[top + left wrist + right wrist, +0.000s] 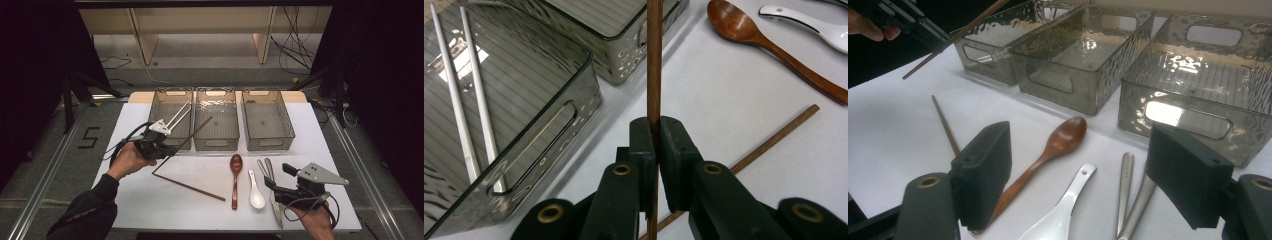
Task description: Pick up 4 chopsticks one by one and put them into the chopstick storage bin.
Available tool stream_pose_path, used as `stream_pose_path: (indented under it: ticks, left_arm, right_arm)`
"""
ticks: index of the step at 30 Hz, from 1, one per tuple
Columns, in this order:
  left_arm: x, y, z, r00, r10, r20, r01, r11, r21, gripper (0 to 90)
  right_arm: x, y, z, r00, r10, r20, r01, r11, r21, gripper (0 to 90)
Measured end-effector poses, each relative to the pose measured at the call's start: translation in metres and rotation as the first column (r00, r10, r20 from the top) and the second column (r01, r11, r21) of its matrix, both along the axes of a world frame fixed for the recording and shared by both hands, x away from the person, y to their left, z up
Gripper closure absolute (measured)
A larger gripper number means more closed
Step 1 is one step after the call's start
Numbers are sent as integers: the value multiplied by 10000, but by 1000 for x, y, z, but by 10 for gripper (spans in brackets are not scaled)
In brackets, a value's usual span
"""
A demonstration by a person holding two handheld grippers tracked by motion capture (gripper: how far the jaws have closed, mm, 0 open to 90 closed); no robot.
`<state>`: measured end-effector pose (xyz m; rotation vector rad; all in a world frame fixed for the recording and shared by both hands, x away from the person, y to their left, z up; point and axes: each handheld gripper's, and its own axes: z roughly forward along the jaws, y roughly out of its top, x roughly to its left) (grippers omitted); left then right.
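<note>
Beyond the tongs, a pale wooden shelf frame (200, 30) stands on grey floor (210, 75), loose cables (295, 50) trailing, darkness either side.

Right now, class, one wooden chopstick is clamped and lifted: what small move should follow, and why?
Probably carry the brown chopstick in the left hand-held gripper over the left bin and lower it: two white chopsticks already lie there, so that bin seems to collect chopsticks.
</note>
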<state>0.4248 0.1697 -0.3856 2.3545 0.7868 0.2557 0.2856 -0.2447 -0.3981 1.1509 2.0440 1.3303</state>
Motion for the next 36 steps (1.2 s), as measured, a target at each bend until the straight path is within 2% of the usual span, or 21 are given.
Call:
stream_pose_path:
  ticks: [14,24,29,36]
  left_arm:
    - [10,0,5,9996,271,-10,-271,9995,-185,839]
    - [22,-3,14,9983,564,160,-552,9963,-664,839]
    - [27,-4,19,9980,585,248,-571,9968,-559,839]
    - [36,0,28,9951,880,446,-852,9945,-604,839]
  right_arm:
    - [0,0,0,10000,1,-15,-1,10000,7,269]
    - [0,0,0,10000,16,-6,-16,10000,12,270]
    - [0,0,0,10000,19,9,-19,10000,12,269]
    - [0,0,0,10000,22,5,-22,10000,13,270]
